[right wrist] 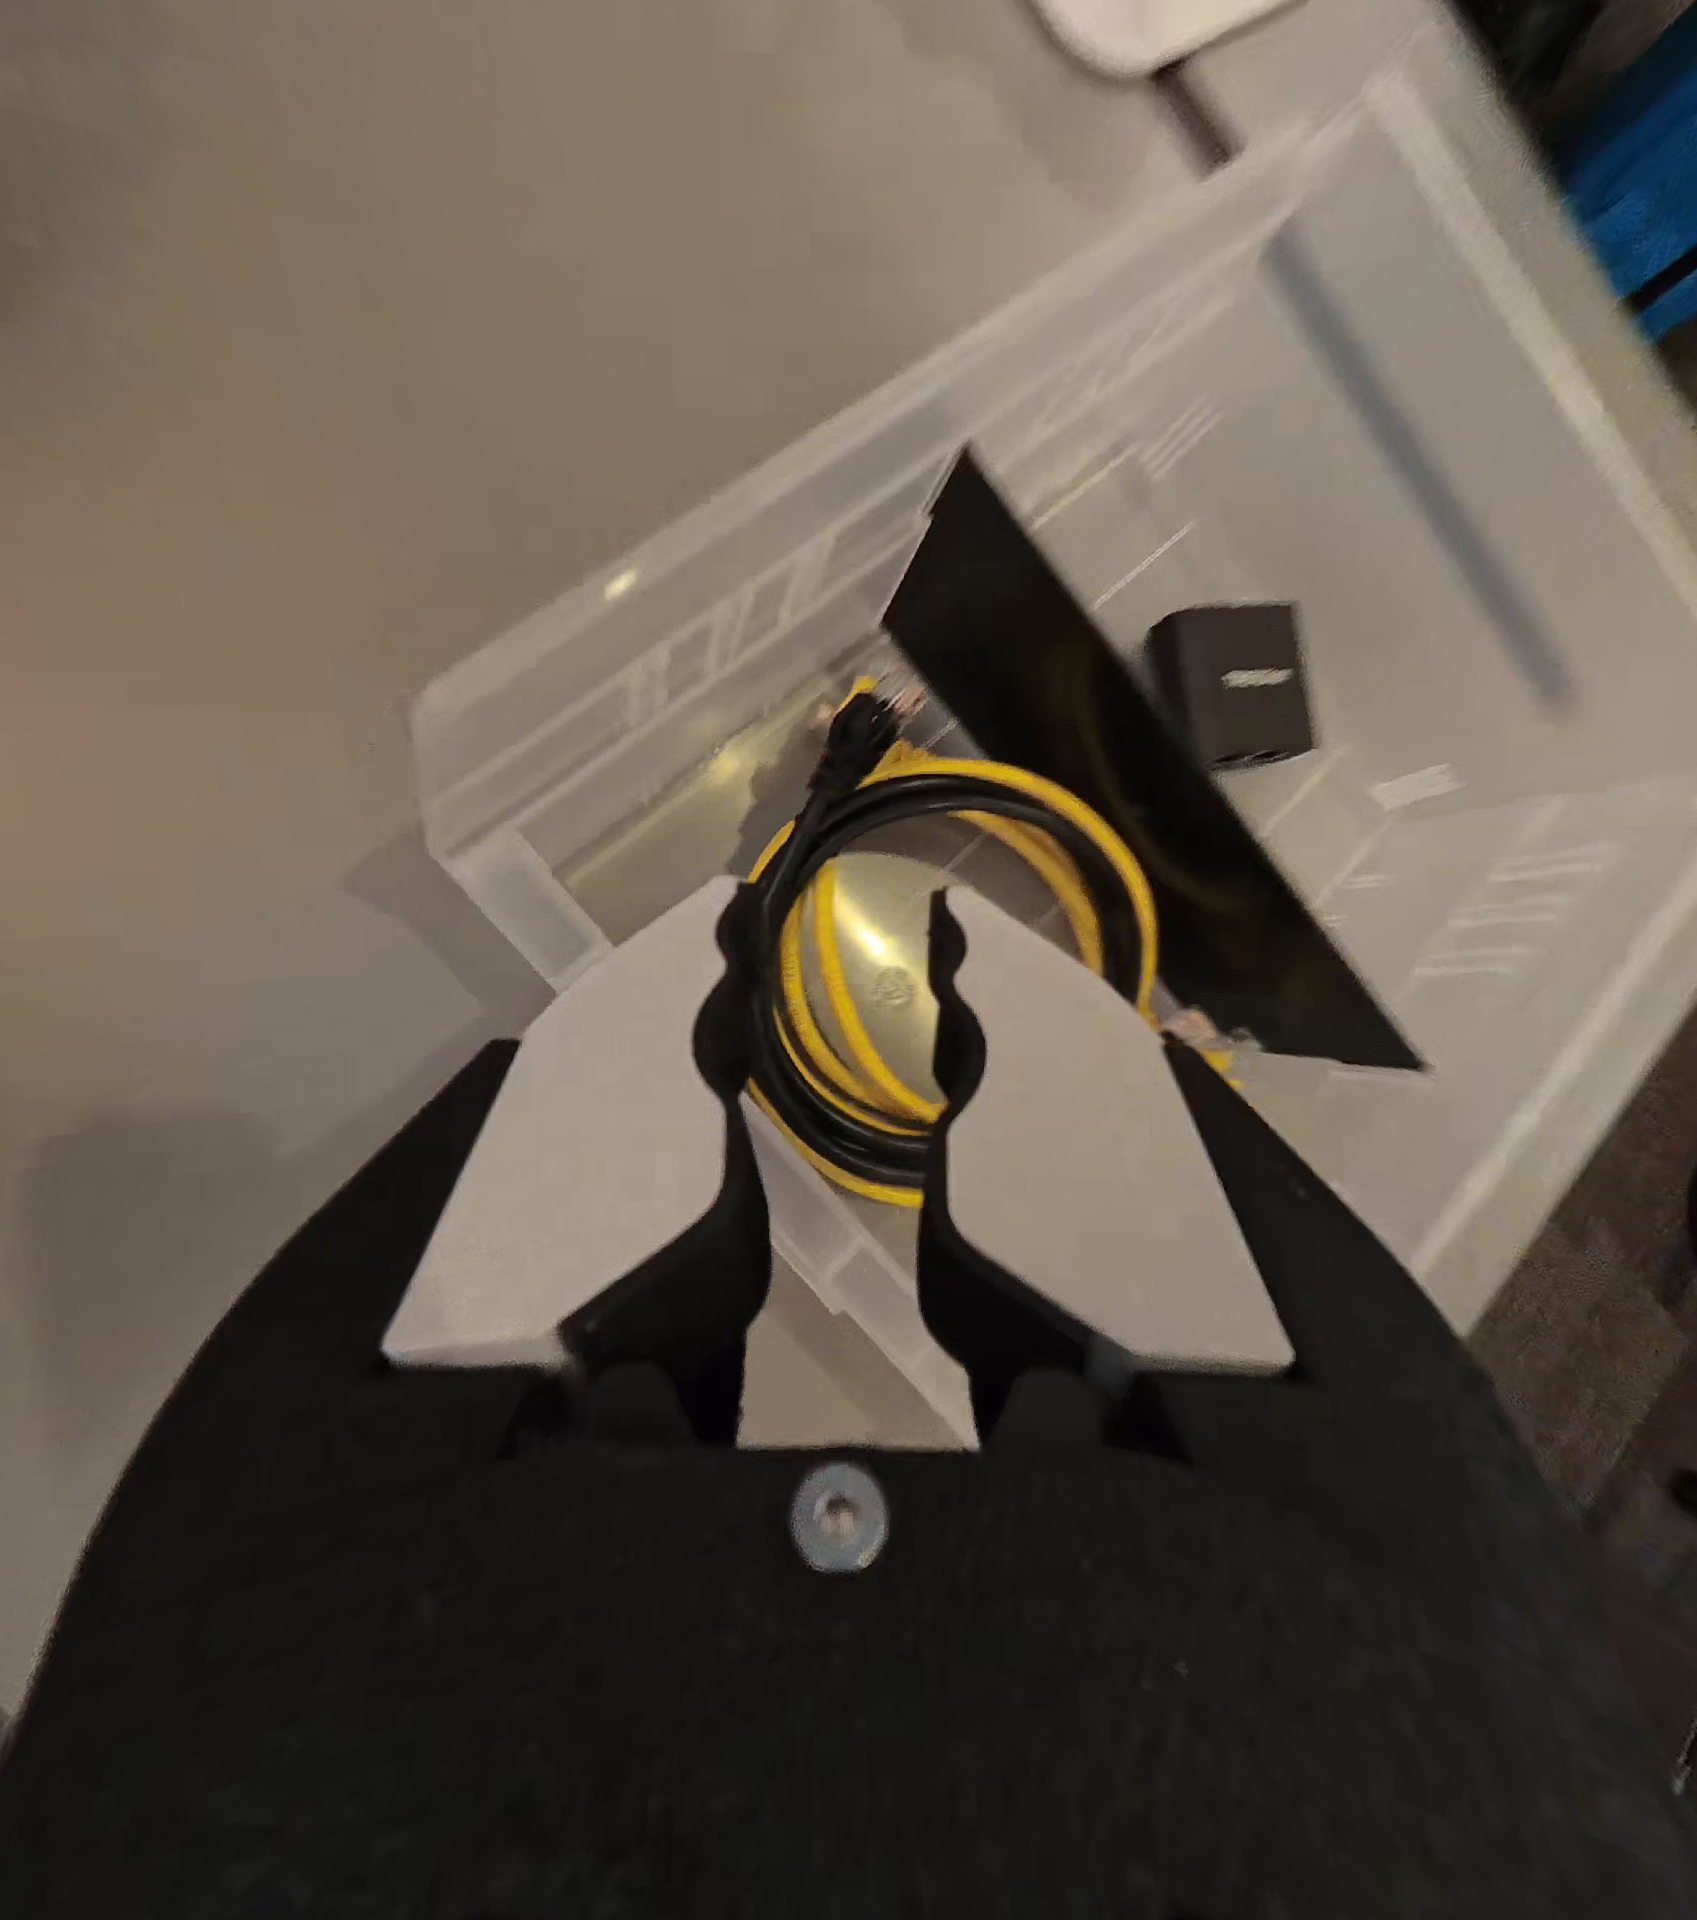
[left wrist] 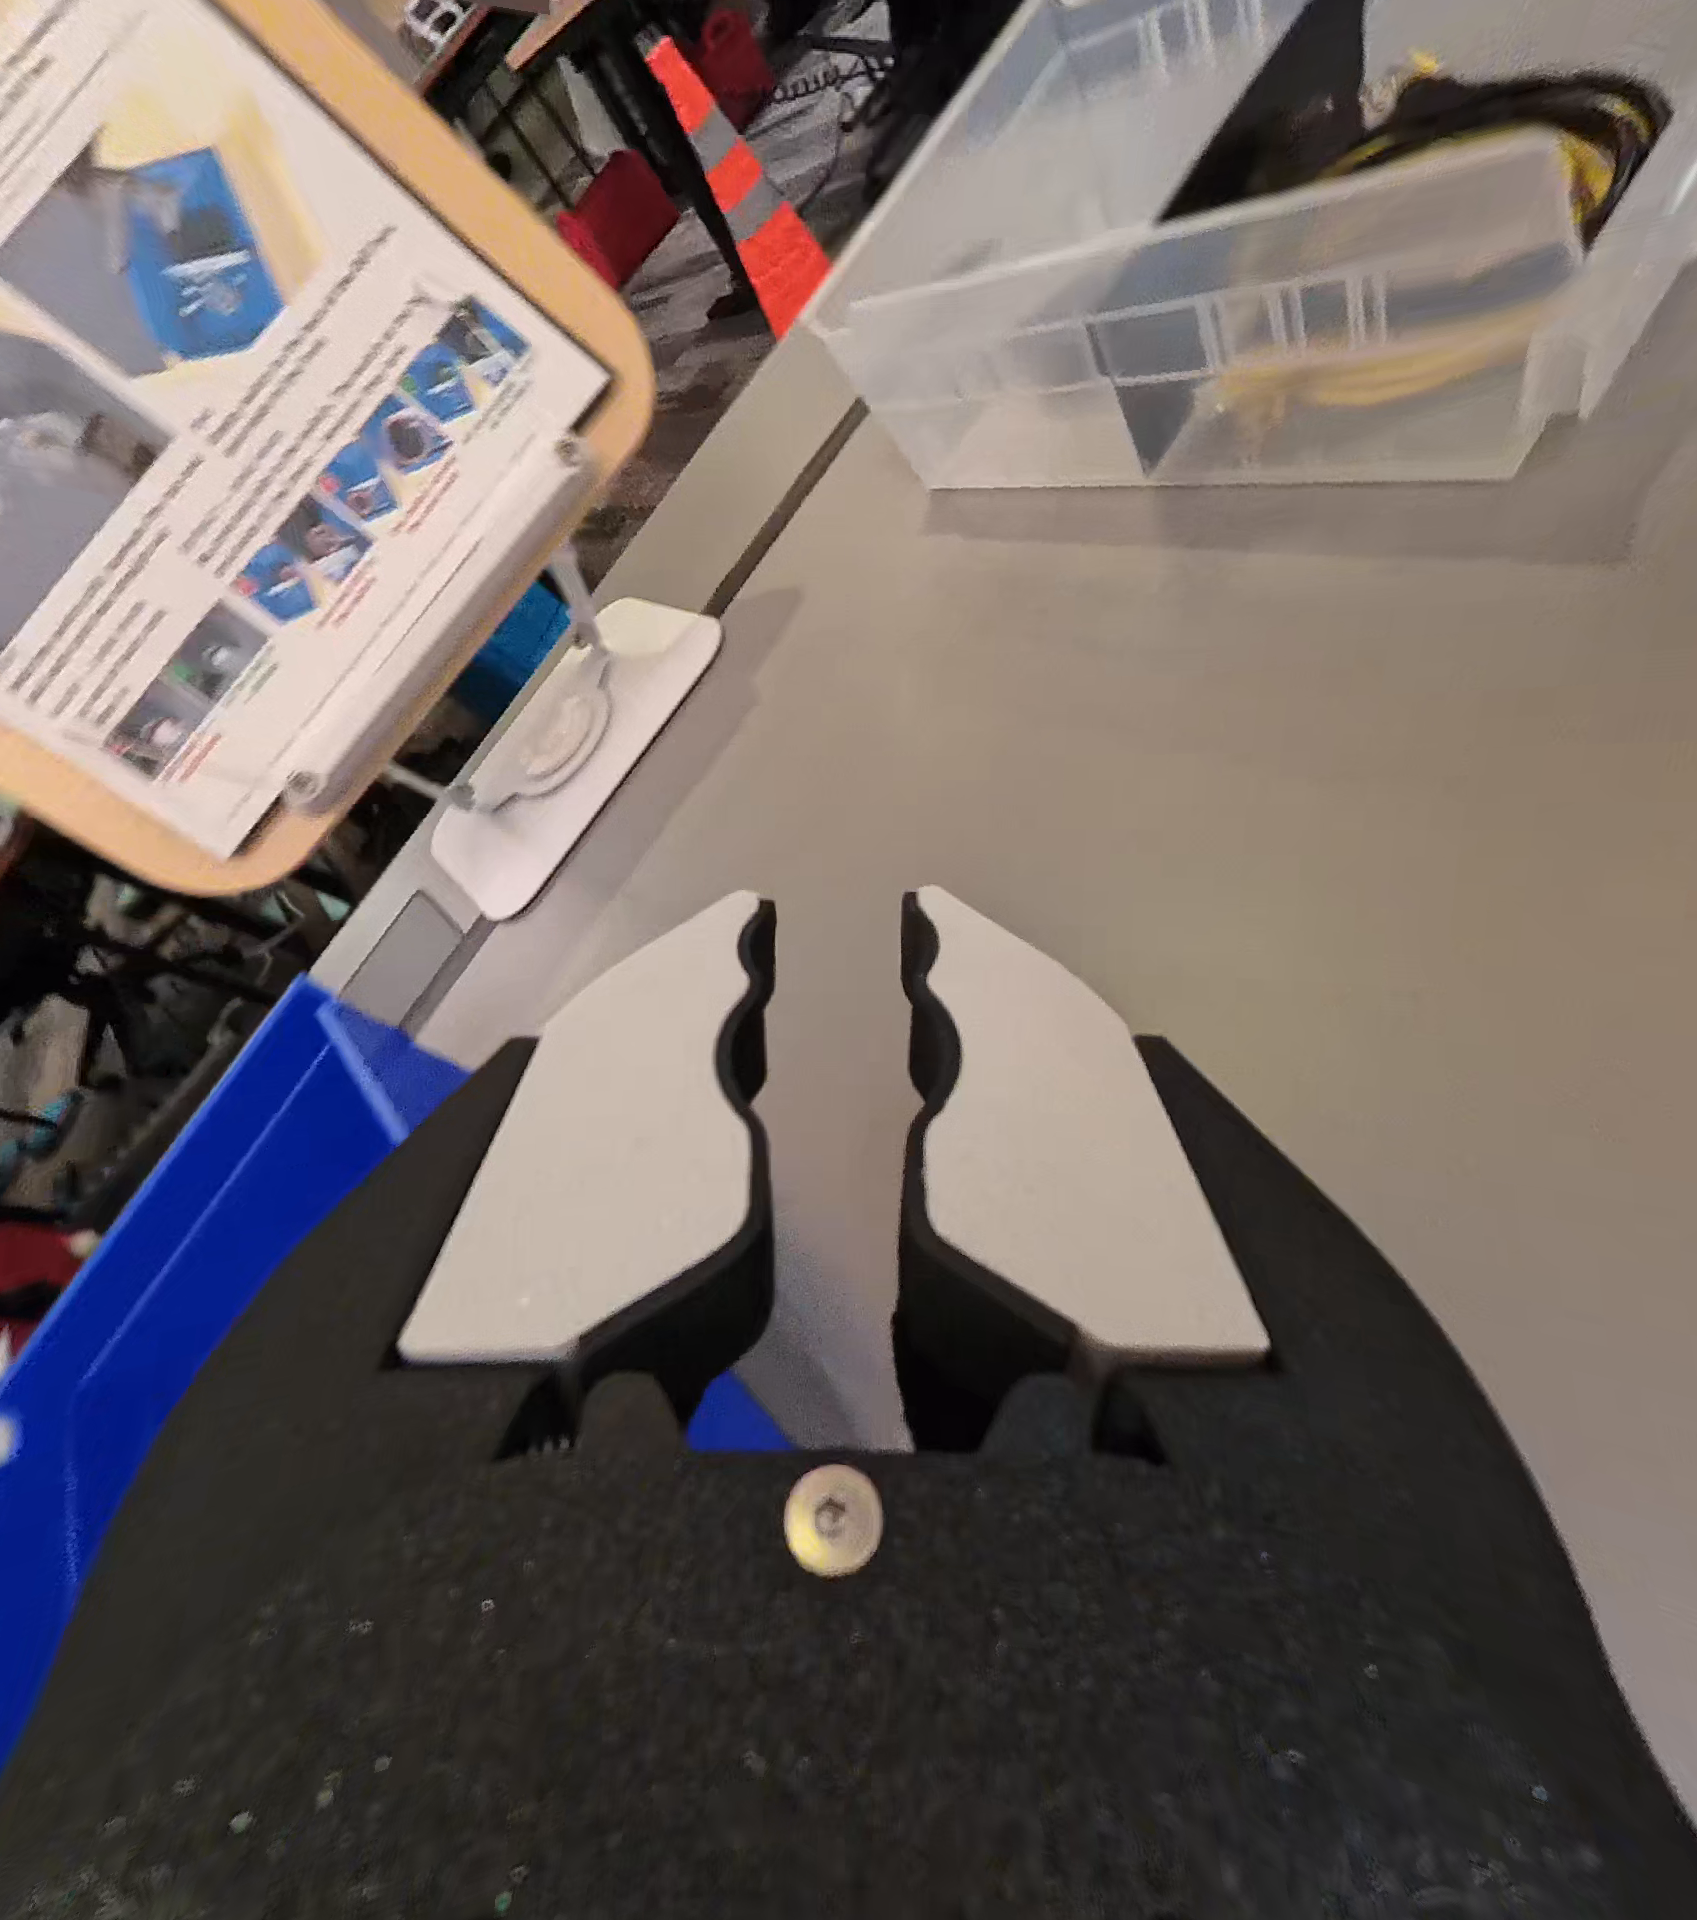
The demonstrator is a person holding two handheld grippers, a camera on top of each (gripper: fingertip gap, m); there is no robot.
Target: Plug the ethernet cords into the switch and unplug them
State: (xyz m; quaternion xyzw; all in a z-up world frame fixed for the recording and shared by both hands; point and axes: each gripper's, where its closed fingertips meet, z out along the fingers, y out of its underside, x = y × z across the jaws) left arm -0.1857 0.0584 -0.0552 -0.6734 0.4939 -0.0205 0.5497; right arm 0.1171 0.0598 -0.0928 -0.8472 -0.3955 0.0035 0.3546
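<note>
Left gripper (left wrist: 839,914): spread, nothing between, over table (left wrist: 1239,831).
Right gripper (right wrist: 839,904): spread above coiled cords (right wrist: 979,790), not pinching.
Cords: in bin (right wrist: 1446,416), 12 o'clock of right gripper.
Switch (right wrist: 1228,681): in bin, 2 o'clock of cords.

Cords (right wrist: 969,821): yellow, black. Bin (right wrist: 1446,416): clear. Divider (right wrist: 1083,727): black. Table (left wrist: 1239,831): grey. Crate (left wrist: 200,1195): blue. Cone (left wrist: 750,187): orange, grey-banded.

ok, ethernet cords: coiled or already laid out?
Coiled. The yellow and black cords lie looped together in a ring inside the clear bin, with plug ends free. The right gripper hovers open above them.
</note>
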